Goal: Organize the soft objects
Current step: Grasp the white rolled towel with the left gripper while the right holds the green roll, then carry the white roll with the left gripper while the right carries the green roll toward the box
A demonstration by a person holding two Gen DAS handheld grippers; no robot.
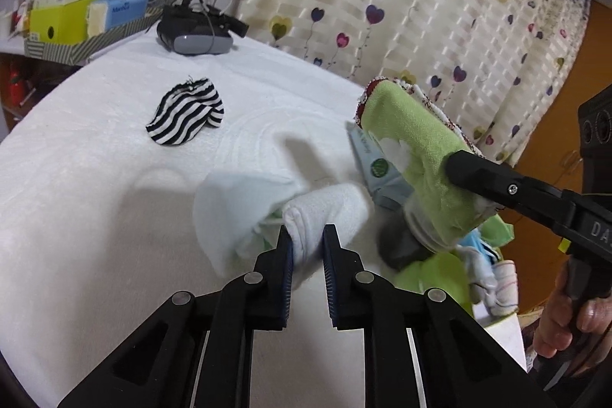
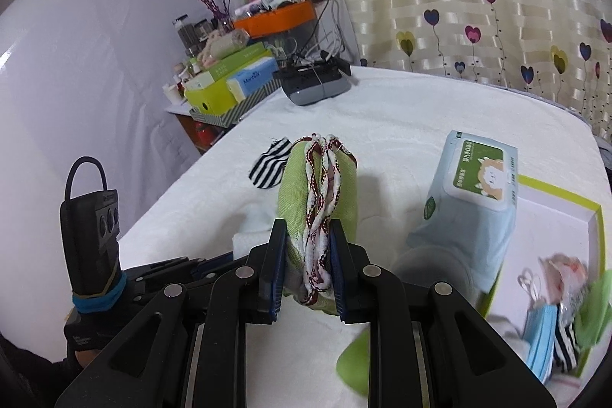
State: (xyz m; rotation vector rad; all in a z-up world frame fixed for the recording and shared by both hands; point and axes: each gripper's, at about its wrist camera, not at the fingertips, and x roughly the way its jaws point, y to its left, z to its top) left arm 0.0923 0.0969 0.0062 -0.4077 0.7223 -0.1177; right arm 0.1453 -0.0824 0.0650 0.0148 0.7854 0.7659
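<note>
Two soft items are gripped at this moment. A rolled white fleece cloth (image 1: 321, 217) is pinched between the nearly closed jaws of the left gripper (image 1: 308, 236), just above the white towelling surface (image 1: 95, 178). A folded green woven cloth with red-and-white braided edging (image 2: 317, 194) is clamped upright in the right gripper (image 2: 308, 239), whose jaws are held narrowly apart by the fabric's thickness.

The step in hand is judged to be a double pick-up, with both pieces taken and not yet placed. The next move is thought to call for a carry toward the shallow green-rimmed white box (image 2: 554, 201), where a light blue item, a striped piece and green fabric are already gathered; the pale blue wet-wipe pack (image 2: 474, 190) leaning at the box's edge would need to be cleared. One black-and-white striped fabric scrap (image 1: 185, 111) is left loose further back on the surface.

A grey and black headset (image 1: 195, 33) is seen at the far edge. A cream curtain printed with hearts (image 1: 420, 6) is hung behind, and a cluttered side shelf with green boxes and an orange tray (image 2: 275, 18) is set against a white wall.
</note>
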